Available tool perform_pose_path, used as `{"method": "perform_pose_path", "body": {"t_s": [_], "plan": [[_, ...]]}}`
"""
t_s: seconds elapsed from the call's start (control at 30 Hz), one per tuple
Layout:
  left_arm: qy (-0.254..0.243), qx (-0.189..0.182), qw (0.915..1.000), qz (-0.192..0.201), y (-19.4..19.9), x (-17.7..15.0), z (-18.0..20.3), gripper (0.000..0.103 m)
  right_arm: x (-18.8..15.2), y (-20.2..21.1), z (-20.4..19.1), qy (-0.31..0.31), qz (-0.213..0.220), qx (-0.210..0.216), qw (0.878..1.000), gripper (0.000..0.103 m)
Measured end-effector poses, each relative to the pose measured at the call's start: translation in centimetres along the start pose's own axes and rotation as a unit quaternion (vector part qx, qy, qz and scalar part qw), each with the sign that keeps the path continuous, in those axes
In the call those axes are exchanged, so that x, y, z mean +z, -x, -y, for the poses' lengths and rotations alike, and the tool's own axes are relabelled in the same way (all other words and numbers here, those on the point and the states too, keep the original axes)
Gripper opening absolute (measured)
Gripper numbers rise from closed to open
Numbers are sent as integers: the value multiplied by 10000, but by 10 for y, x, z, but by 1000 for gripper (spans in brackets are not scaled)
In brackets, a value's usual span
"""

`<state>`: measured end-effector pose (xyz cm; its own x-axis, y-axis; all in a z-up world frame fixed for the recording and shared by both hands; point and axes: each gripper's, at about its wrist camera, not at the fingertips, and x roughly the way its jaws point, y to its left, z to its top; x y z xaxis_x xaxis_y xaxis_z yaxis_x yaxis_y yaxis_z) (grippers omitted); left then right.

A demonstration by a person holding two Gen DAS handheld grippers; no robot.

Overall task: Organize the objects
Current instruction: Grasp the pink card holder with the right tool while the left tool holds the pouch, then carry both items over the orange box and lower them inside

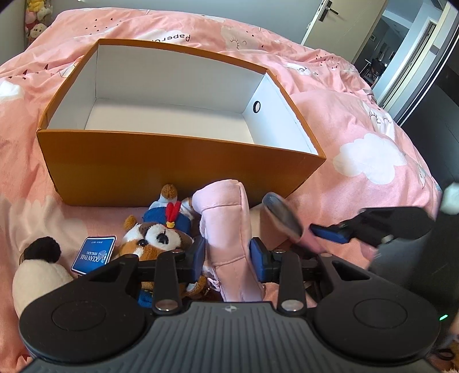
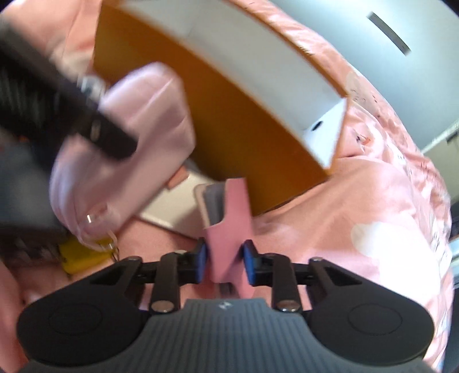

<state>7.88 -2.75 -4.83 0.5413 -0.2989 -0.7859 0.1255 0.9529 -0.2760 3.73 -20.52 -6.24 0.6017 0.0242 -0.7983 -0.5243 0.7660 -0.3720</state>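
An open orange box (image 1: 172, 169) with a white, empty inside stands on the pink bed. My left gripper (image 1: 228, 252) is shut on a pale pink plush pouch (image 1: 226, 229) just in front of the box. My right gripper (image 2: 223, 261) is shut on a pink flat case with a grey inside (image 2: 226, 218); it also shows in the left wrist view (image 1: 282, 219), held to the right of the pouch. The pouch appears in the right wrist view (image 2: 129, 137), with the left gripper's finger across it. The orange box (image 2: 243, 137) is close ahead of the right gripper.
A brown and white plush animal in blue clothes (image 1: 157, 235), a blue Ocean Park tag (image 1: 93, 254) and a cream plush with a black ear (image 1: 37, 269) lie left of the pouch. A yellow item (image 2: 80, 255) and a white flat object (image 2: 175, 203) lie by the box. A door (image 1: 341, 20) stands behind.
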Motion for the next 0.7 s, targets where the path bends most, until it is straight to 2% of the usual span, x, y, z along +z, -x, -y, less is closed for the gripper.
{"method": "perform_pose_path", "body": {"t_s": [0.07, 0.13, 0.2, 0.27, 0.33, 0.4, 0.47, 0.7], "plan": [[4, -7, 10000, -1, 0, 0, 0, 38, 5, 15, 18, -520, 94, 314, 9981, 24], [7, -16, 10000, -3, 0, 1, 0, 38, 9, 27, 39, -1147, 185, 750, 9904, 22], [4, -33, 10000, -7, -2, 2, 1, 38, 11, 30, 61, -1834, 136, 1258, 9749, 22], [12, -58, 10000, -20, -4, 2, 1, 38, 25, 31, 58, -2253, 50, 1569, 9615, 22], [-8, -63, 10000, -50, -7, 3, 1, 38, 24, 23, 61, -2446, -95, 1611, 9561, 23], [6, -83, 9999, -106, -12, 4, 1, 45, 20, 20, 60, -2519, -134, 1588, 9546, 24], [70, -189, 9996, -193, -17, 4, 2, 47, 18, 11, 67, -2624, -220, 1575, 9518, 24], [-103, -164, 9997, -159, -9, 2, 11, 34, 10, 7, 68, -2931, -148, 1746, 9399, 23]]}}
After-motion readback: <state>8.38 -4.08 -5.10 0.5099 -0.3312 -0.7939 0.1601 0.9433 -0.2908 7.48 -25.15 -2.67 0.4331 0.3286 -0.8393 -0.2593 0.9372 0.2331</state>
